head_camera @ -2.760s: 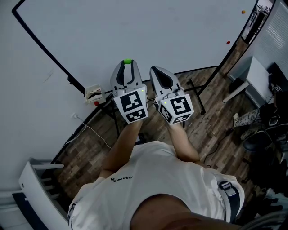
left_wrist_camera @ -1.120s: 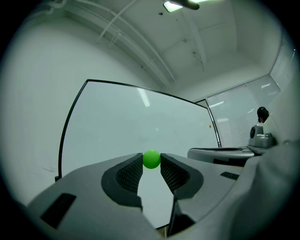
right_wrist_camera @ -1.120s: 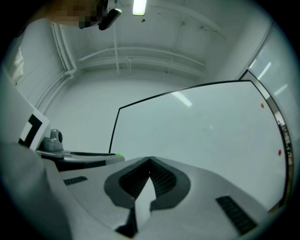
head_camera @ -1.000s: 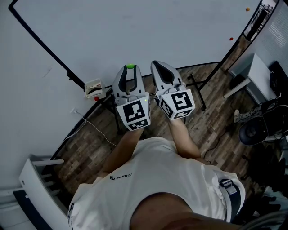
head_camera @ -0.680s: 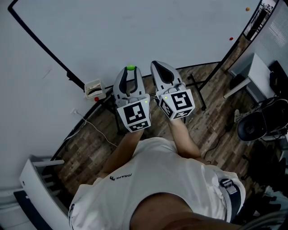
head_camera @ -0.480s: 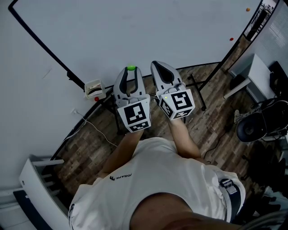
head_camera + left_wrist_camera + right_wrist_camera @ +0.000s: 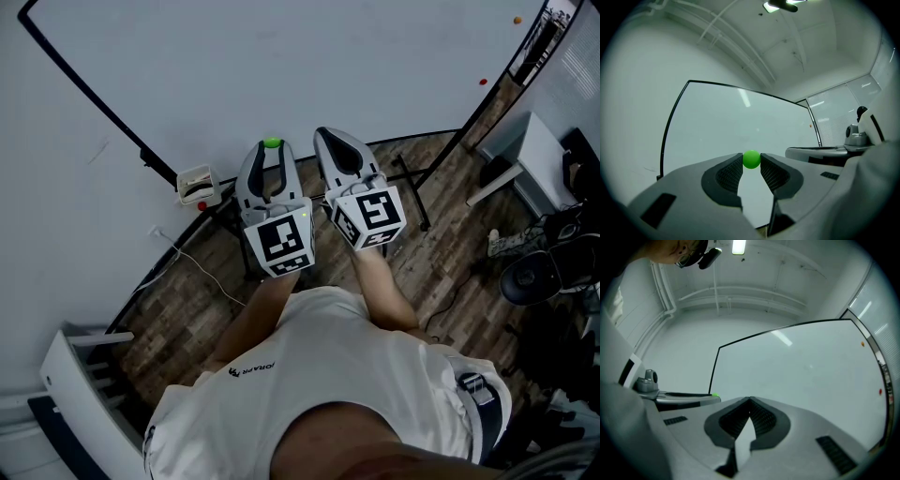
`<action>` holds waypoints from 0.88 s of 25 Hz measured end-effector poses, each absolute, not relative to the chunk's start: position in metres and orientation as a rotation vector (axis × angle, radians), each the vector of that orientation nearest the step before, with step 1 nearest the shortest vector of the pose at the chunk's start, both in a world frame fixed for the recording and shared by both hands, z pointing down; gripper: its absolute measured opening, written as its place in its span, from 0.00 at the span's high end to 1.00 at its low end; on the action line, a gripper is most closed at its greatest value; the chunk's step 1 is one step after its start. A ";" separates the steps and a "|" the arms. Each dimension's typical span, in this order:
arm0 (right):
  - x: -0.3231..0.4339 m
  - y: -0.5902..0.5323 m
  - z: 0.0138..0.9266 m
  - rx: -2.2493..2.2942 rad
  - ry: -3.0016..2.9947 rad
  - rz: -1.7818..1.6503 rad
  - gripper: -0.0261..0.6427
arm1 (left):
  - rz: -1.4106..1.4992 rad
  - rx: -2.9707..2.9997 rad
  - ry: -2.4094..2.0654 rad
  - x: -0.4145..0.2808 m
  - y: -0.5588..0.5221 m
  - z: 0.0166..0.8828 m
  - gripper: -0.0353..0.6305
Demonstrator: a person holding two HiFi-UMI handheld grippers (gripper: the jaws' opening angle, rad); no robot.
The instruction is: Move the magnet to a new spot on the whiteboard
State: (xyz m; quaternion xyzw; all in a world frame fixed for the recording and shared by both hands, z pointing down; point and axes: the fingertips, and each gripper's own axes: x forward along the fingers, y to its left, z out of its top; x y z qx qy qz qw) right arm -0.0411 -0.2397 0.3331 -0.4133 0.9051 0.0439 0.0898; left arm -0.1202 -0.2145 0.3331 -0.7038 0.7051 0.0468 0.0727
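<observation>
Nearest the camera, both forearms are held out from the chest side by side, so that the two grippers are pointed at the board and tipped a little upward.

The left gripper (image 7: 271, 147) is closed on the magnet (image 7: 751, 159). In its own view the small green piece is pinched at the very tips of the ribbed pads (image 7: 730, 174), with one pad touching each side and the throat behind it left empty. This tip grip is judged to be chosen so that the magnet's front is left bare and can be pressed straight onto the board (a deeper grip would put the pads in the way).

The right gripper (image 7: 324, 134) is held just beside the left, with its jaws pressed together on nothing. It is judged to be kept idle and clear, since a second grip is hardly needed for so small a piece.

Beyond the tips the board (image 7: 281, 66) is seen, white and bare over most of its face. The magnet is seen against its lower middle part in the left gripper view. It appears to be held off the surface, though the gap cannot be judged. Placing is therefore judged not yet done.

Farthest off, near the board's right edge, a red magnet (image 7: 484, 82) and an orange magnet (image 7: 516, 19) are stuck well apart from the grippers.
</observation>
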 end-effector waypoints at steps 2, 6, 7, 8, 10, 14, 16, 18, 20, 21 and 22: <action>-0.040 -0.239 0.332 -1.229 2.692 0.131 0.94 | 0.139 -2.115 2.116 -0.119 -0.213 0.332 0.77; -0.039 -0.236 0.331 -1.229 2.689 0.133 0.94 | 0.143 -2.113 2.115 -0.118 -0.210 0.331 0.77; -0.039 -0.236 0.331 -1.229 2.689 0.133 0.94 | 0.143 -2.112 2.115 -0.118 -0.210 0.331 0.77; -0.038 -0.236 0.330 -1.229 2.689 0.133 0.94 | 0.143 -2.111 2.115 -0.118 -0.210 0.330 0.77; -0.037 -0.236 0.330 -1.230 2.688 0.132 0.94 | 0.144 -2.111 2.115 -0.117 -0.210 0.330 0.77; -0.038 -0.235 0.330 -1.230 2.689 0.133 0.94 | 0.141 -2.115 2.113 -0.116 -0.210 0.331 0.77; -0.037 -0.235 0.331 -1.231 2.690 0.132 0.94 | 0.142 -2.118 2.113 -0.116 -0.210 0.331 0.77; -0.037 -0.236 0.332 -1.232 2.690 0.131 0.94 | 0.144 -2.119 2.112 -0.116 -0.212 0.331 0.77; -0.037 -0.237 0.333 -1.232 2.689 0.128 0.94 | 0.145 -2.121 2.110 -0.116 -0.213 0.332 0.77; -0.036 -0.237 0.333 -1.232 2.688 0.127 0.94 | 0.145 -2.122 2.109 -0.116 -0.214 0.332 0.77; -0.036 -0.238 0.333 -1.232 2.688 0.127 0.94 | 0.145 -2.124 2.108 -0.115 -0.214 0.332 0.77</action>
